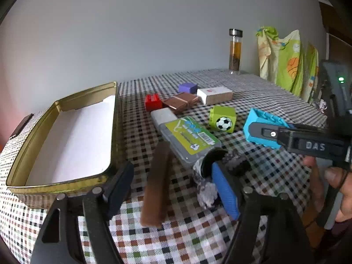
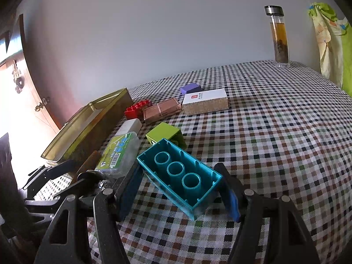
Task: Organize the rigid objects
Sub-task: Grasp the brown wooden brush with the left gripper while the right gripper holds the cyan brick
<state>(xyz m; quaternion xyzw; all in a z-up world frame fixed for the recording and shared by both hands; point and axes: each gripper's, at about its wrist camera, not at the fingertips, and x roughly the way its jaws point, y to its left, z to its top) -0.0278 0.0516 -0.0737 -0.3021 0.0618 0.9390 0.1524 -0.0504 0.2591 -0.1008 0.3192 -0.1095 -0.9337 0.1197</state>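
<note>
Low over a checked tablecloth on the desk (image 1: pixel 253 81), the left gripper (image 1: pixel 176 187) hangs with its jaws spread. A long brown bar (image 1: pixel 157 184) stands tilted between its fingers, and no pad presses on it. Its blue-padded finger (image 1: pixel 226 191) lies beside a crumpled grey and black wad (image 1: pixel 220 167); what that wad is cannot be told.

The right gripper (image 2: pixel 176 191) straddles a turquoise plastic building brick (image 2: pixel 179 178), which lies with its hollow underside and three round tubes facing the camera. Both pads sit close against the brick's ends, but whether they pinch it cannot be told. A person's hand (image 1: pixel 334 182) shows at the right edge of the left view, under that gripper's body.

Just beyond the brown bar lies a clear plastic box with a green label (image 1: pixel 189 138), with a white cap at its far end. A lime green cube with a football picture (image 1: pixel 222 118) sits to its right, near the turquoise brick.

Farther back, close together, are a red studded brick (image 1: pixel 153 101), a flat copper-coloured case (image 1: pixel 180 102), a purple cube (image 1: pixel 187 87) and a white and tan rectangular box (image 1: pixel 214 95).

An open gold metal tin with a white lining (image 1: pixel 66 140) rests at the left, nothing visible inside it. A tall glass bottle with a metal cap (image 1: pixel 235 51) stands at the far edge, and a yellow and green cloth (image 1: pixel 283 61) hangs at the right.
</note>
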